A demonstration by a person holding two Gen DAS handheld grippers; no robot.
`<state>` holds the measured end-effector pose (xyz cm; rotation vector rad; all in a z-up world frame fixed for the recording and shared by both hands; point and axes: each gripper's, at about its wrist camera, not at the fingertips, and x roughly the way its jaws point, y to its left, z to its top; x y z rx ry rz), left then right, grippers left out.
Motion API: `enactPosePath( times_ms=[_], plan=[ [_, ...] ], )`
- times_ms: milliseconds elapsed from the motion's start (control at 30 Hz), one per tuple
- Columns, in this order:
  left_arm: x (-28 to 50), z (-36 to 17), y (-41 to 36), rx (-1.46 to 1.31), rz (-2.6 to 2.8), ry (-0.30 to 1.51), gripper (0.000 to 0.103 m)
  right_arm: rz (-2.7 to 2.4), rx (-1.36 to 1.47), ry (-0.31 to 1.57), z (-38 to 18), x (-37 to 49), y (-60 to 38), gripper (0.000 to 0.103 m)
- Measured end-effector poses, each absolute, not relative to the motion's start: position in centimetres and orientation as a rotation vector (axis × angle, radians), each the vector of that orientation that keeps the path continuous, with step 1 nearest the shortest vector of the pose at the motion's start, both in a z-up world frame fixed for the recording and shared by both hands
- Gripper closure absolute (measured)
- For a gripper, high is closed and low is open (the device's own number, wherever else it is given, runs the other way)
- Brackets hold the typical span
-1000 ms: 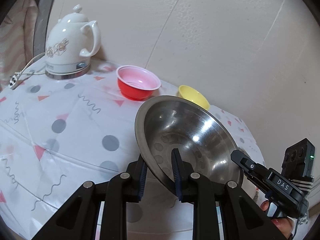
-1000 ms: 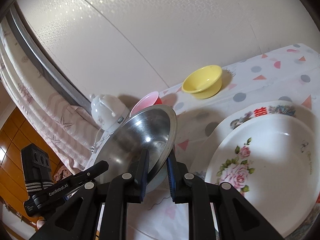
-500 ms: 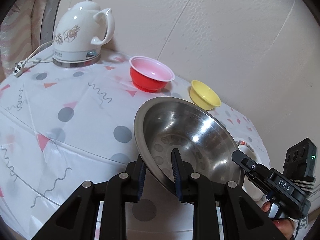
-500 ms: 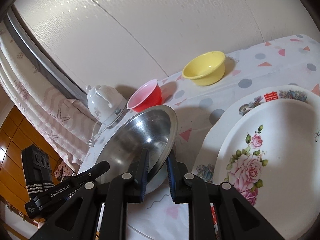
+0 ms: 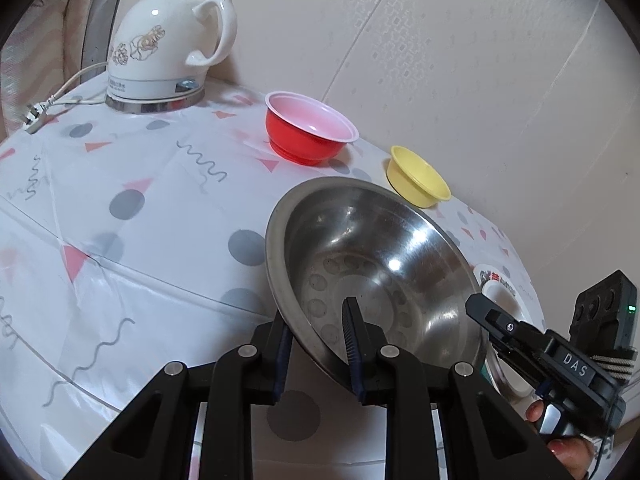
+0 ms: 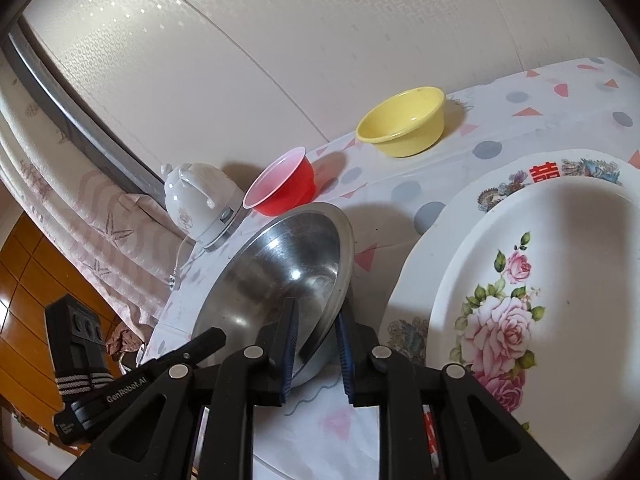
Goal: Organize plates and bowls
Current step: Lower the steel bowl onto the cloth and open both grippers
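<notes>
1. Now the steel bowl (image 5: 372,264) sits lower in the left wrist view than a second ago, and more of the patterned tablecloth (image 5: 132,208) shows beyond it. The white kettle (image 5: 168,40), red bowl (image 5: 310,134) and yellow bowl (image 5: 418,178) have all come nearer and loom larger.
2. In the right wrist view the floral plate (image 6: 540,300) has slid further toward the right edge, so that more of its rim is cut off. The red bowl, half hidden behind the steel rim a second ago, now stands clear above it.
3. The steel bowl is held tilted above the table by both grippers, one on each side of its rim.
4. The left gripper (image 5: 316,344) is clamped on the near rim, one finger inside the bowl and one outside beneath it.
5. The right gripper (image 6: 316,344) pinches the opposite rim edge-on, its blue-padded fingers (image 6: 289,344) on either face of the metal.
6. Each gripper's black body shows in the other's camera, low at the frame's outer side; fingertips of the person's right hand (image 5: 568,446) wrap the handle.
7. The floral plate lies just beside the steel bowl, on the right.
</notes>
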<state>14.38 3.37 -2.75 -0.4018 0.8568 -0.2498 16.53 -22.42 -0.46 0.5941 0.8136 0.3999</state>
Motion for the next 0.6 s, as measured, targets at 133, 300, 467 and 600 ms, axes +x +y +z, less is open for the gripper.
enactPosePath(
  times_ms=[133, 300, 467, 600],
  plan=[
    [14.1, -2.7, 3.1, -0.406, -0.263, 0.856, 0.079, 0.391, 0.595, 0.819, -0.4, 16.1, -22.8, 0.079],
    [13.9, -2.5, 3.2, -0.408, -0.252, 0.849, 0.079, 0.372, 0.582, 0.818, -0.1, 15.5, -23.1, 0.078],
    [13.9, -2.5, 3.6, -0.417, -0.24, 0.844, 0.079, 0.379, 0.559, 0.815, 0.4, 15.1, -23.0, 0.072],
    [13.9, -2.6, 3.8, -0.424, -0.232, 0.848, 0.08, 0.374, 0.505, 0.797, 1.0, 14.6, -22.5, 0.072]
  ],
)
